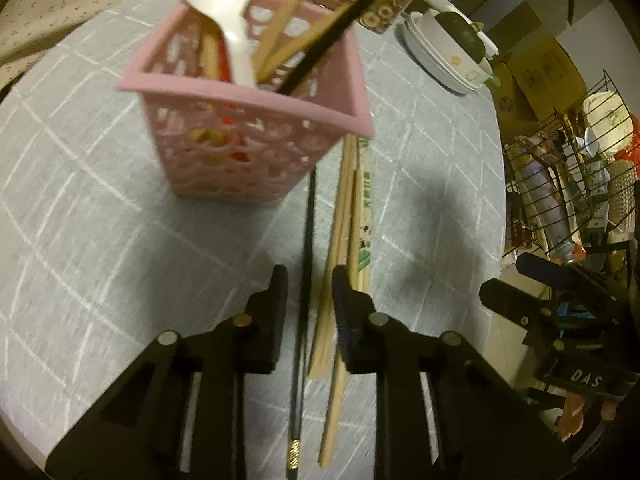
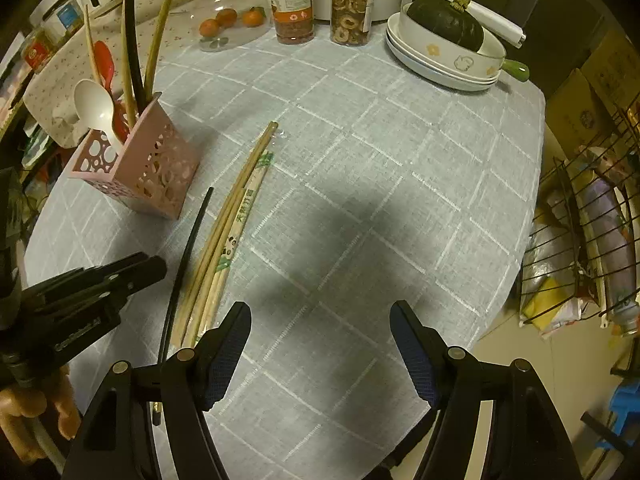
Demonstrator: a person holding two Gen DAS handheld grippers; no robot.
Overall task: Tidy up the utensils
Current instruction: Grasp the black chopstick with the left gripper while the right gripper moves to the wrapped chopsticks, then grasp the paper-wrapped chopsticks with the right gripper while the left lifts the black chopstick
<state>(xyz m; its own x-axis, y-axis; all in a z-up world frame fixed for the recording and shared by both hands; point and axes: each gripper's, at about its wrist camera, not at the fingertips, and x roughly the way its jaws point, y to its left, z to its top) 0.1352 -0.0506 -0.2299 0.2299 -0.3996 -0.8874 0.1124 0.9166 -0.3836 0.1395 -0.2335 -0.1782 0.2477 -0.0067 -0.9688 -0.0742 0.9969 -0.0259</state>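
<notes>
Pink plastic basket (image 1: pixel 240 92) stood upright on the grey checked bench (image 1: pixel 100 220), already stuffed with a white spoon (image 1: pixel 236 40) and several chopsticks. It sat just past the loose sticks, which were waiting their turn.

And the left gripper (image 1: pixel 310 280) was right over them, pointing steeply down! Its fingers were drawn narrow, straddling the black chopstick (image 1: pixel 306 240) and the nearest of the wooden chopsticks (image 1: pixel 340 216). A sliver of bench showed beside the black one, so I read it as bracketed, not yet clamped. A paper-wrapped pair (image 1: pixel 366 216) lay just outside the right-hand finger.

The right gripper (image 2: pixel 320 312) hovered wide apart over bare cloth beside the bundle, holding nothing.

My call: this was the pick-up step. The next move needed the left fingers to settle fully and pinch. With thin round sticks lying side by side, one could roll or slip out, so a square squeeze mattered. Then would come a lift, a tip upright and a drop into the basket's open mouth, threading between the handles poking out of it.

Room? Plenty of open cloth lay to the right and ahead. The stacked plates (image 2: pixel 440 72) and jars (image 2: pixel 290 8) sat well apart at the far side. The rounded bench edge ran close on the near and right sides, with a wire rack (image 2: pixel 580 240) beyond it.
</notes>
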